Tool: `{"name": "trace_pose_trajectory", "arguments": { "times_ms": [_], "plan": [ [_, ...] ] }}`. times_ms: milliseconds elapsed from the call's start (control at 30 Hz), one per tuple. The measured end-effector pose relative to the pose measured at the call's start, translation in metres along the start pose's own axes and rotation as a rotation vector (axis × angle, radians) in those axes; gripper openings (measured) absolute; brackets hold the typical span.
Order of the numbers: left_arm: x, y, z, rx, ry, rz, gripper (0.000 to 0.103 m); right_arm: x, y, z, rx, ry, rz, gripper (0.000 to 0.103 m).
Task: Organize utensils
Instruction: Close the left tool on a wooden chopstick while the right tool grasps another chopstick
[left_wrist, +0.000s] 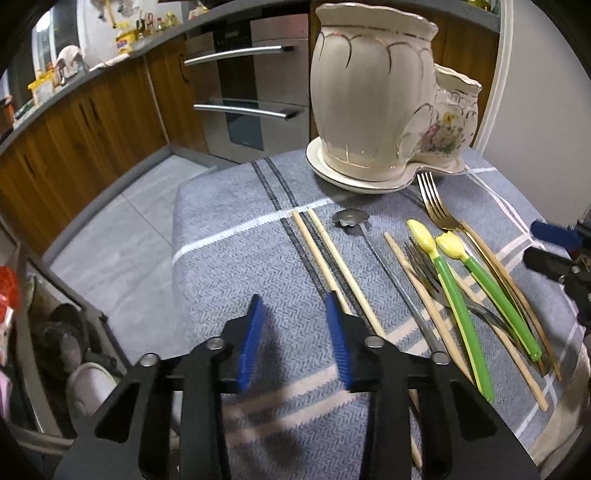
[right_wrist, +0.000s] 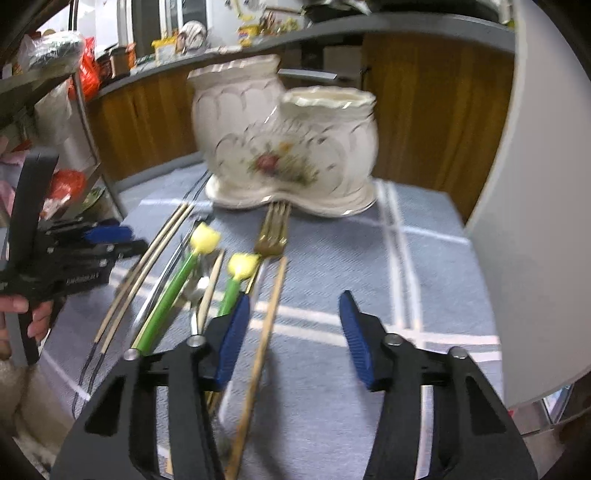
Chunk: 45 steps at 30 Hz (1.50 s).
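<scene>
We see both sets of fingers partly open, empty: left gripper (left_wrist: 295, 299), right gripper (right_wrist: 293, 306). Mixed chopsticks, forks, green-handled spoons (left_wrist: 461, 314) lie crossed on grey checked surface (left_wrist: 240, 236) before cream ceramic 2-pot holder (left_wrist: 369, 92). Risk: overlapping utensils drag neighbours during pickup.

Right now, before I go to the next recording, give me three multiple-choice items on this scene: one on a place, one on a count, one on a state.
1. Where does the gold fork point its tines?
A. toward the ceramic holder
B. toward the camera
C. off the left edge of the cloth

2. How many green handles with yellow tips lie on the cloth?
A. one
B. two
C. four

3. What is between the left gripper's blue pads?
A. a chopstick
B. the spoon
C. nothing

Answers: 1 A, the tines lie right at the holder's base. 2 B, two lie side by side. 3 C, only cloth shows in the gap; the chopstick pair passes outside its right pad.
</scene>
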<state>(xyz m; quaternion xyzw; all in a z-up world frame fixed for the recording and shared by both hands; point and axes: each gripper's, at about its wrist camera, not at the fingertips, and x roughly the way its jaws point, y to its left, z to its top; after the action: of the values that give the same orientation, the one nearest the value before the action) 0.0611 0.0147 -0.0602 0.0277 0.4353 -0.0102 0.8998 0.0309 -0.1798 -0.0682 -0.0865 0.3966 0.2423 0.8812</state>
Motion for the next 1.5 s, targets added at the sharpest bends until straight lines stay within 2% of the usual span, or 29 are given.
{"name": "trace_pose_trajectory", "arguments": {
  "times_ms": [167,300,533,700,867,1100,1233,1300,1333,1367,1433,1500],
  "plan": [
    [-0.006,0.009,0.004,-0.061,-0.01,-0.063,0.034,0.003,0.006,-0.002,-0.021,0.015,0.011,0.033],
    [-0.002,0.005,0.003,-0.068,0.011,-0.122,0.034,0.005,0.008,-0.002,-0.029,0.025,0.021,0.032],
    [0.0,0.002,0.002,-0.024,0.001,-0.051,0.034,0.012,0.009,-0.004,-0.035,0.048,0.011,0.029],
    [0.005,0.004,0.011,-0.012,0.026,-0.036,0.034,0.02,0.008,0.002,-0.044,0.08,0.005,0.028],
    [0.013,0.003,0.02,0.018,0.04,0.003,0.034,0.03,0.009,0.01,-0.069,0.106,-0.016,0.019],
    [0.019,0.01,0.029,0.001,0.059,-0.002,0.034,0.037,0.013,0.016,-0.096,0.128,-0.018,0.017],
    [0.013,0.007,0.024,-0.013,0.074,-0.076,0.034,0.039,0.004,0.019,-0.043,0.149,0.035,0.016],
    [0.012,0.005,0.022,-0.001,0.063,-0.07,0.034,0.038,0.001,0.02,-0.032,0.146,0.044,0.015],
    [0.013,0.005,0.021,0.006,0.055,-0.057,0.028,0.039,-0.001,0.021,-0.033,0.142,0.035,0.01],
    [0.013,0.005,0.021,0.01,0.049,-0.035,0.019,0.039,-0.001,0.021,-0.038,0.136,0.029,0.007],
    [0.014,0.007,0.021,0.011,0.042,-0.015,0.008,0.036,-0.002,0.018,-0.038,0.127,0.032,0.006],
    [0.015,0.013,0.022,0.005,0.035,-0.034,0.008,0.034,-0.004,0.017,-0.027,0.12,0.041,0.005]
  ]
}}
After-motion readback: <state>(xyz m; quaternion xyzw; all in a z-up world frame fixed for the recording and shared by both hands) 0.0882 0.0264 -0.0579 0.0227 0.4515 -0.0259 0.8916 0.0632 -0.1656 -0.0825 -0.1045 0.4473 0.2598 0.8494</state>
